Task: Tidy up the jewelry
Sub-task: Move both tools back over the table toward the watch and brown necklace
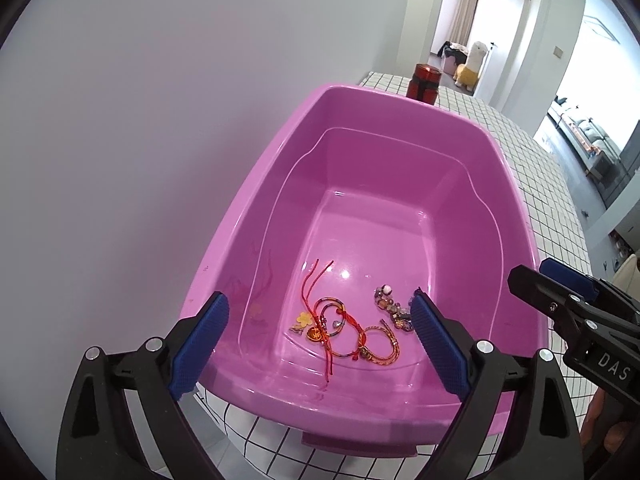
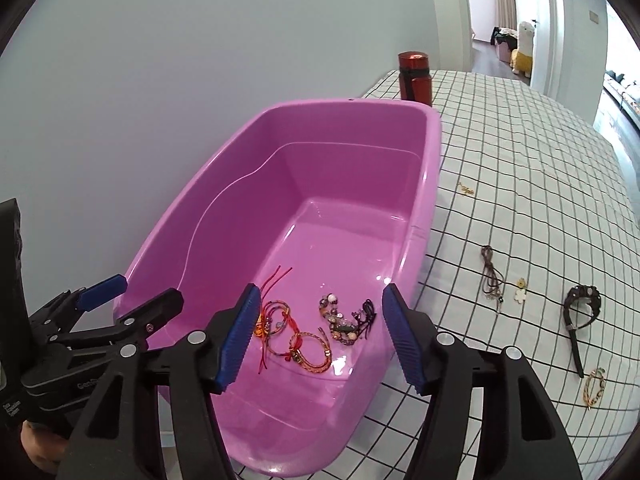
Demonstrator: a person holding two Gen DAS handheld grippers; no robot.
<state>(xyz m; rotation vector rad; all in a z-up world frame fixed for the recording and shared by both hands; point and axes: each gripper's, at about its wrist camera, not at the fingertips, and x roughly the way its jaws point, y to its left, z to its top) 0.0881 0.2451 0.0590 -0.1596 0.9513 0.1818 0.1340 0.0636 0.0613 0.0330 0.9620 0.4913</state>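
Note:
A pink plastic tub (image 1: 400, 136) (image 2: 352, 120) stands on the checked tablecloth. On its floor lie red and orange cord bracelets (image 1: 340, 328) (image 2: 296, 336) and a dark beaded bracelet (image 1: 390, 304) (image 2: 344, 320). My left gripper (image 1: 320, 340) is open and empty above the tub's near end; it also shows in the right wrist view (image 2: 132, 292). My right gripper (image 2: 320, 336) is open and empty above the tub; it also shows at the right of the left wrist view (image 1: 540, 276). More jewelry lies on the cloth to the tub's right.
On the cloth (image 2: 520, 140) lie a brown cord necklace (image 2: 491, 276), a flower charm (image 2: 520, 291), a dark watch-like band (image 2: 580, 316), a gold chain bracelet (image 2: 595, 386) and a small gold piece (image 2: 466, 189). A red bottle (image 2: 415, 76) (image 1: 425, 84) stands behind the tub. A wall runs along the left.

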